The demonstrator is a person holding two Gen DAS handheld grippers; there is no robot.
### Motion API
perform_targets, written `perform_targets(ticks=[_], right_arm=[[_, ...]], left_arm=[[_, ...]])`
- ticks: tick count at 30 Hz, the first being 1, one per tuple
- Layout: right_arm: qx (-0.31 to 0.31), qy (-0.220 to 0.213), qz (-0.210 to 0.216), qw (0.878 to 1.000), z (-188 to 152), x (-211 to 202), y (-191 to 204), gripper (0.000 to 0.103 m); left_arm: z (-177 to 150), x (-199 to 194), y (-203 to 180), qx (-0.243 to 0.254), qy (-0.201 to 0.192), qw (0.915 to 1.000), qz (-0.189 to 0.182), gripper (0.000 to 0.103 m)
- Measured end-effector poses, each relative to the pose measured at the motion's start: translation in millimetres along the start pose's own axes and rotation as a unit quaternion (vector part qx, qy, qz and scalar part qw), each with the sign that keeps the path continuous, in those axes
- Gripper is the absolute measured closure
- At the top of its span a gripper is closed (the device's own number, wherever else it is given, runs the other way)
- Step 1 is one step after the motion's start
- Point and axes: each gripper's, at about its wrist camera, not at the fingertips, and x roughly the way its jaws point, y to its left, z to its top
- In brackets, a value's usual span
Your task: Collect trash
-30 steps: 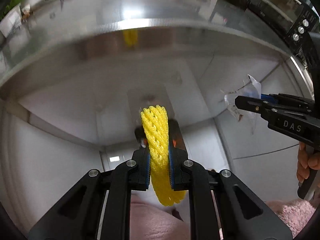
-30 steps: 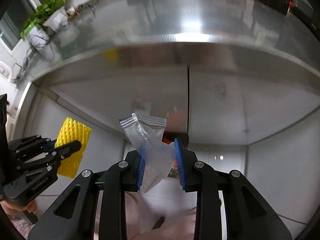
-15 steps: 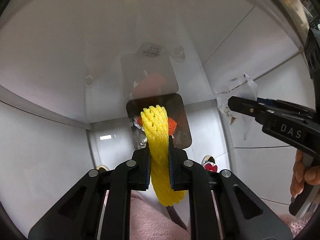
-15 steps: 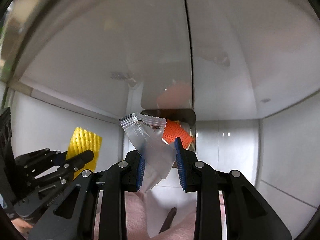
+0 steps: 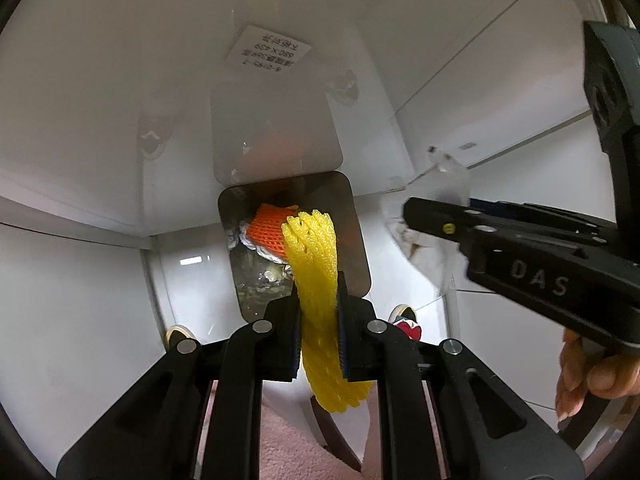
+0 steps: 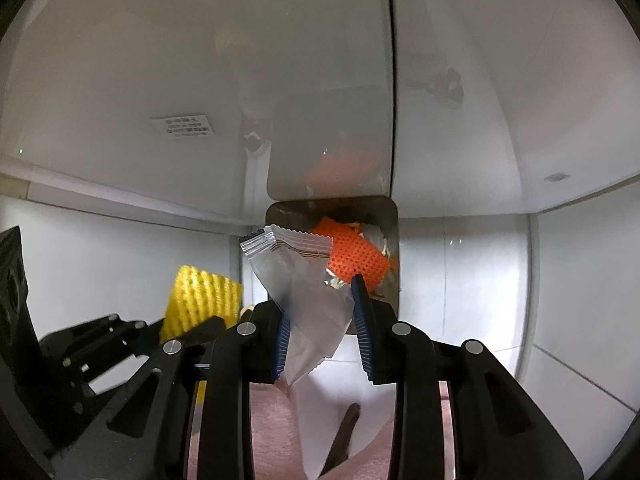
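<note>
Left gripper [image 5: 318, 332] clenched on yellow foam net [image 5: 316, 264], right gripper [image 6: 320, 332] pinching clear plastic bag [image 6: 296, 280]; both aimed down at metal bin [image 5: 352, 216], apparently for release onto orange net [image 6: 354, 256].

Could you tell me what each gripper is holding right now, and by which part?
The left gripper pinches the yellow foam net across its middle; the right gripper holds the clear zip bag by its lower half.
</note>
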Motion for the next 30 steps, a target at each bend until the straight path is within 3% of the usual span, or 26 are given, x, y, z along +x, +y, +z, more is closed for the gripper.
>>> perform_targets(ticks=[5, 7, 13, 18, 24, 25, 27, 29, 30], right_arm=[[0.016, 0.017, 0.005, 1.0, 4, 11, 0, 0.071], [0.025, 0.016, 0.012, 0.999, 8, 12, -1, 0.054], [0.026, 0.009, 0.012, 1.0, 11, 10, 1, 0.052], [0.02, -0.004, -0.001, 1.0, 11, 1, 2, 0.039], [0.021, -0.022, -0.013, 0.999, 13, -17, -1, 0.019], [0.019, -0.025, -0.015, 0.999, 14, -19, 0, 0.014], [0.013, -0.032, -0.02, 0.999, 14, -25, 0, 0.013], [0.007, -0.038, -0.023, 0.999, 14, -34, -1, 0.01], [0.006, -0.04, -0.024, 0.999, 14, -38, -1, 0.004]], left_arm=[[4, 11, 2, -0.004, 0.005, 1.0, -0.002, 0.083], [5, 12, 4, -0.003, 0.007, 1.0, -0.003, 0.079], [9, 7, 5, -0.005, 0.003, 1.0, -0.004, 0.07], [11, 2, 3, -0.001, -0.003, 1.0, 0.001, 0.042], [11, -11, 2, 0.002, -0.011, 0.9998, 0.015, 0.016], [12, -13, 3, 0.001, -0.013, 0.9998, 0.016, 0.014], [12, -20, 5, -0.001, -0.016, 0.9997, 0.018, 0.008], [13, -26, 7, 0.0, -0.018, 0.9996, 0.021, 0.008], [13, -31, 8, 0.0, -0.019, 0.9996, 0.022, 0.008]])
